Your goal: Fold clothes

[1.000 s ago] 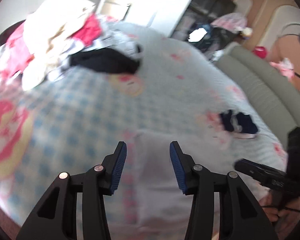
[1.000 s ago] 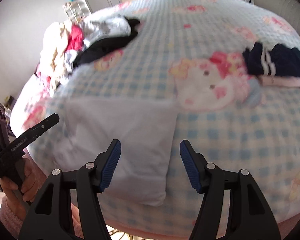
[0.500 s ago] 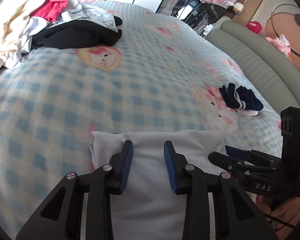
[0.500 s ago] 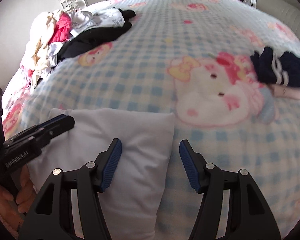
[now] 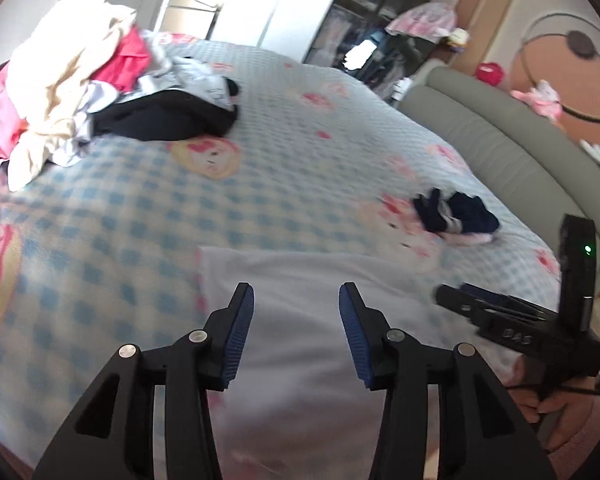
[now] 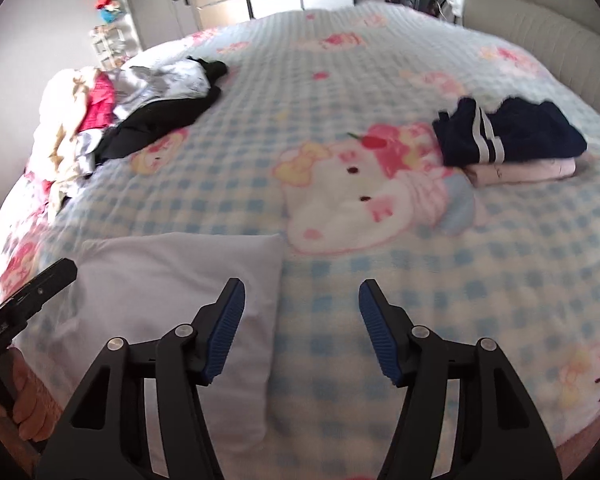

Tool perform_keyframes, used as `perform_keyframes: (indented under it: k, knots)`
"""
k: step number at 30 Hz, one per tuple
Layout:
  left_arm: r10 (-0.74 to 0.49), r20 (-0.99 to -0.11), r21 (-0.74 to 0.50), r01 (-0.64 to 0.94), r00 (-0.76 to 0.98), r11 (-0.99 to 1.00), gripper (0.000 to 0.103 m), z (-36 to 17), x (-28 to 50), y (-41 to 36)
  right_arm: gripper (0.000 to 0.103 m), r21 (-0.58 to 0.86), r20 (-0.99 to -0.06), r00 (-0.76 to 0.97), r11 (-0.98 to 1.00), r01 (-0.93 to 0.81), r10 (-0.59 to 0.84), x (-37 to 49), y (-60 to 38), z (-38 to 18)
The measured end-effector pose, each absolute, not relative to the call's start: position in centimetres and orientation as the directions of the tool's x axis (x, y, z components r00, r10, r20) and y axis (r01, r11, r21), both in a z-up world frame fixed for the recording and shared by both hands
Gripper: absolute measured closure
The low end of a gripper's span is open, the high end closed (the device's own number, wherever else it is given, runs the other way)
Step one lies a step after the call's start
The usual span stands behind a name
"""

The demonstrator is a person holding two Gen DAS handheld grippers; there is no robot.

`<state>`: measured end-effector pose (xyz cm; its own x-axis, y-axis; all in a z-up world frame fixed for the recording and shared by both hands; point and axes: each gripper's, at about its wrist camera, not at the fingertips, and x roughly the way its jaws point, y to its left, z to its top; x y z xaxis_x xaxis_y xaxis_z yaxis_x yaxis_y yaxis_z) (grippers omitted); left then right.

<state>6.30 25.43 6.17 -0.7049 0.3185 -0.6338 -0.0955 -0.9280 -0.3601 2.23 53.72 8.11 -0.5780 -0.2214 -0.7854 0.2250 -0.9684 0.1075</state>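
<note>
Left wrist view: left claw opening, nothing gripped, above folded white garment lying on bed near edge. Right claw wide open, empty, over garment's right edge. Unfolded pile far left.

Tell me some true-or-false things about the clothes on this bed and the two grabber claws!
1. A folded white garment lies at the near edge of the bed. True.
2. The right gripper is squeezing the white garment. False: its jaws are apart, with nothing pinched between them.
3. The dark blue clothes rest on top of a folded pale pink piece. True.
4. The messy pile of unfolded clothes sits right beside the dark blue clothes. False: it is at the far left corner, well apart.
5. The left gripper has its jaws opening above the white garment. True.
</note>
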Motion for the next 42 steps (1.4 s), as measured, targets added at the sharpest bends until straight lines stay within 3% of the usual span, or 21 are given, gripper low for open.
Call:
perform_keyframes:
  k: [5,10,15,20,23,26,28,30,32,35,39,42]
  knots:
    - [0.238,-0.753,-0.249,-0.069,-0.614,-0.966,0.052,3.8,6.1,27.7,0.043,0.082,-0.793,-0.551,-0.942,0.327,-0.26,4.6,50.7,6.9]
    - [0.206,-0.769,-0.278,0.026,-0.605,-0.96,0.045,3.5,6.5,24.8,0.042,0.059,-0.807,-0.54,-0.943,0.328,-0.238,5.3,51.0,5.8]
    - [0.13,-0.79,-0.261,0.137,-0.599,-0.956,0.048,3.2,7.4,22.3,0.041,0.061,-0.818,-0.542,-0.965,0.254,-0.195,5.0,53.2,5.7]
    - [0.264,-0.716,-0.408,0.08,-0.646,-0.909,0.051,4.8,9.2,21.0,0.042,0.141,-0.801,-0.538,-0.957,0.254,-0.261,5.8,54.3,6.8]
    - [0.217,-0.774,-0.332,0.089,-0.595,-0.939,0.049,3.6,8.6,22.2,0.042,0.182,-0.797,-0.518,-0.941,0.285,-0.311,6.5,54.2,7.0]
    - [0.131,-0.834,-0.269,0.188,-0.536,-0.945,0.047,2.4,7.8,21.6,0.042,0.138,-0.822,-0.504,-0.951,0.276,-0.265,6.8,54.1,6.2]
    - [0.073,-0.844,-0.243,0.257,-0.531,-0.936,0.051,2.6,7.9,21.0,0.042,0.112,-0.846,-0.489,-0.967,0.229,-0.214,6.6,54.9,5.8]
    - [0.039,-0.812,-0.223,0.247,-0.582,-0.943,0.051,3.8,8.4,21.4,0.042,0.074,-0.87,-0.471,-0.983,0.167,-0.145,6.3,56.2,5.4]
    - [0.112,-0.754,-0.294,0.18,-0.647,-0.939,0.051,5.0,9.2,21.9,0.042,0.106,-0.871,-0.464,-0.985,0.14,-0.159,6.3,57.6,5.3]
    - [0.199,-0.698,-0.329,0.062,-0.688,-0.942,0.051,6.0,9.5,23.7,0.042,0.225,-0.839,-0.468,-0.961,0.163,-0.276,7.1,58.7,6.2]
    - [0.211,-0.74,-0.292,0.022,-0.638,-0.956,0.051,4.8,8.5,25.4,0.043,0.218,-0.844,-0.407,-0.917,0.334,-0.349,8.2,55.9,6.5]
    - [0.187,-0.774,-0.264,0.038,-0.605,-0.964,0.05,3.8,8.2,25.9,0.044,0.151,-0.886,-0.364,-0.92,0.361,-0.288,8.3,54.3,5.1]
